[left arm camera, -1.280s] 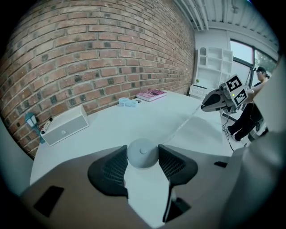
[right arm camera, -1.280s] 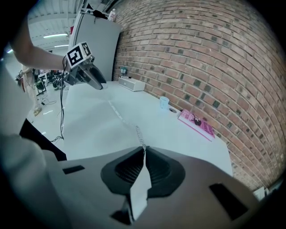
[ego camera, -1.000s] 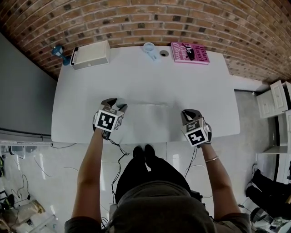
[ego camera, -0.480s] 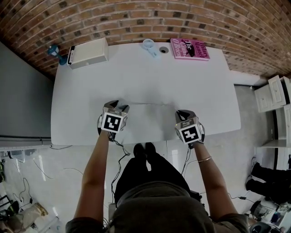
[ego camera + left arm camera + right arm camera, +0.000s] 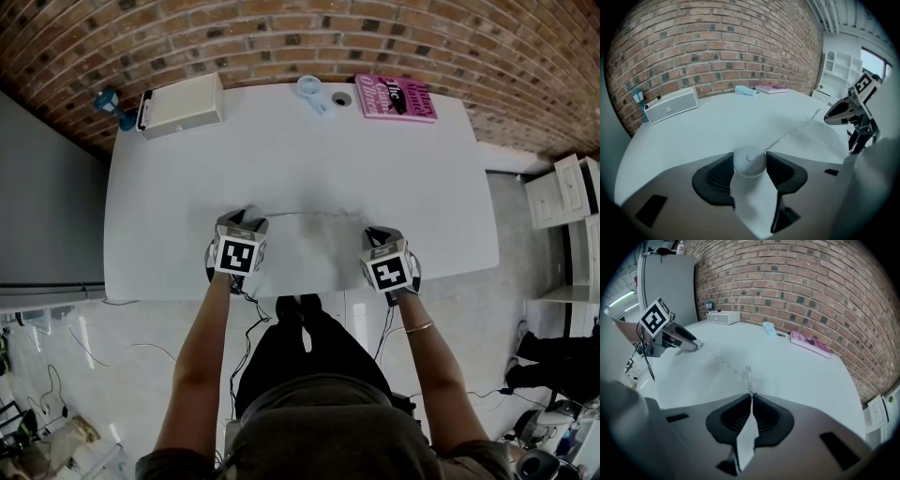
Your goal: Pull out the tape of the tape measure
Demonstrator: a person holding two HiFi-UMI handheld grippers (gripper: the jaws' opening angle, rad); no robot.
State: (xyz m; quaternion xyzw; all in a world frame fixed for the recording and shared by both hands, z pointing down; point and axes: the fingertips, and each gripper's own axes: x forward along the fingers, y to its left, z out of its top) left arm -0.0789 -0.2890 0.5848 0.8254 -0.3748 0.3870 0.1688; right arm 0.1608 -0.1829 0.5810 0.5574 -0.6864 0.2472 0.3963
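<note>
A small round white tape measure sits between the pads of my left gripper, which is shut on it low over the white table. Its thin white tape runs out to the right, just above the tabletop, to my right gripper. In the right gripper view the jaws are shut on the tape's end, and the right gripper faces the left gripper across the table. From the head view, the left gripper and the right gripper are near the table's front edge, with the tape between them.
A white box stands at the table's far left, a pink book at the far right, and a small light-blue object between them. A brick wall runs behind the table. White shelves stand to the right.
Both grippers have sunk a little toward the table, and the right one has rolled and shifted slightly left. The tape stays stretched between them.
</note>
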